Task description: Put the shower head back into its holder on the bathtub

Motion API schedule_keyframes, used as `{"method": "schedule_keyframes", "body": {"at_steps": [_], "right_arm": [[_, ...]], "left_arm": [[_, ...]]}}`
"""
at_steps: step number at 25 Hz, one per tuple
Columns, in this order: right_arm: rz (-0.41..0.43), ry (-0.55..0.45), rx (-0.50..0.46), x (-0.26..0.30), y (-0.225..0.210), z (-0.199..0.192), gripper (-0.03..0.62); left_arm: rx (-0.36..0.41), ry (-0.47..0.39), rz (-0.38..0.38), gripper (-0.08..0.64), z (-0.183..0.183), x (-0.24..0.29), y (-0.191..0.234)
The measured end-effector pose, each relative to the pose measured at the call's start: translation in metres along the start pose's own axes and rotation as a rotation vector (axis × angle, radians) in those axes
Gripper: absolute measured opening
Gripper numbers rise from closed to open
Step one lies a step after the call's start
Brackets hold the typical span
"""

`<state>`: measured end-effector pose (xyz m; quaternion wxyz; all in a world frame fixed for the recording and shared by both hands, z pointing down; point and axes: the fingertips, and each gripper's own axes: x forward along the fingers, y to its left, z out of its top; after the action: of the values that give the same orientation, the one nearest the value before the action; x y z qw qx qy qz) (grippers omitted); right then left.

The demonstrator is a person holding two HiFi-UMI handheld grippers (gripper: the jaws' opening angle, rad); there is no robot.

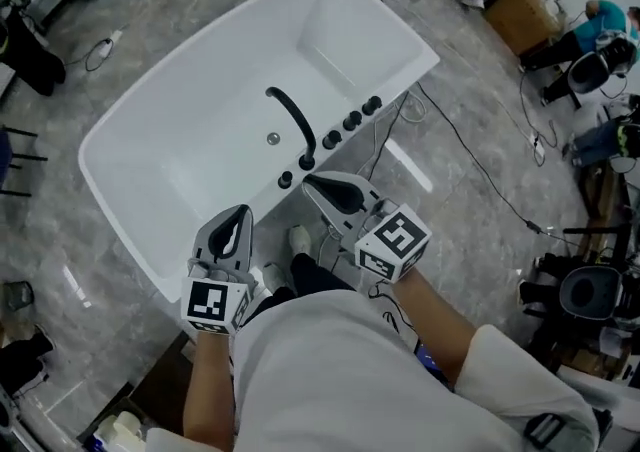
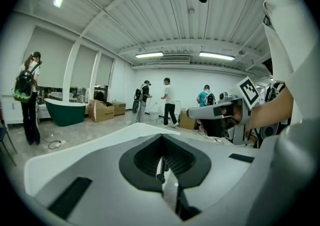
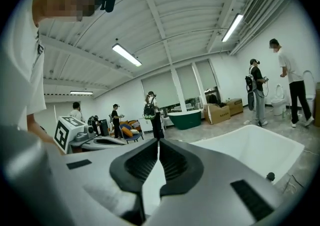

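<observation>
The white bathtub (image 1: 180,130) lies below me in the head view. On its near rim stand a black curved spout (image 1: 292,118) and a row of black fittings (image 1: 340,130); I cannot pick out a separate shower head among them. My left gripper (image 1: 240,212) hangs above the tub's near edge, shut and holding nothing. My right gripper (image 1: 310,181) hovers beside the fittings, above the rim, also shut and holding nothing. In the left gripper view the jaws of the left gripper (image 2: 161,137) meet. The right gripper view shows the right gripper (image 3: 159,141) with its jaws together and the tub (image 3: 260,155) beyond.
Black cables (image 1: 480,165) run over the grey marble floor right of the tub. A cardboard box (image 1: 520,10) and seated people are at the far right. A green tub (image 3: 186,119) and several standing people fill the room beyond. My shoes (image 1: 299,238) stand by the tub.
</observation>
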<state>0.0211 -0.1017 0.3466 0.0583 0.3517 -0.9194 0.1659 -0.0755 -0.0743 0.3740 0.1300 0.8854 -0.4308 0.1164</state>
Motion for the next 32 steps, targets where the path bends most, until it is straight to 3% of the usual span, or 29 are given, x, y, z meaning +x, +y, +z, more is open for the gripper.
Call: {"method": "schedule_keyframes", "body": {"at_steps": [4, 12, 20, 32], "right_arm": [[-0.032, -0.055, 0.006, -0.009, 0.011, 0.019, 0.021], [-0.018, -0.125, -0.057, -0.012, 0.034, 0.051, 0.017], [-0.032, -0.146, -0.071, -0.024, 0.04, 0.053, 0.017], [-0.11, -0.138, -0.09, -0.035, 0.039, 0.051, 0.017]], "left_arm": [[0.017, -0.028, -0.005, 0.011, 0.015, -0.018, -0.001], [0.045, -0.107, 0.046, 0.011, 0.054, -0.046, 0.013], [0.039, -0.142, 0.1, 0.011, 0.068, -0.071, 0.025], [0.028, -0.168, 0.086, 0.011, 0.07, -0.072, 0.028]]}}
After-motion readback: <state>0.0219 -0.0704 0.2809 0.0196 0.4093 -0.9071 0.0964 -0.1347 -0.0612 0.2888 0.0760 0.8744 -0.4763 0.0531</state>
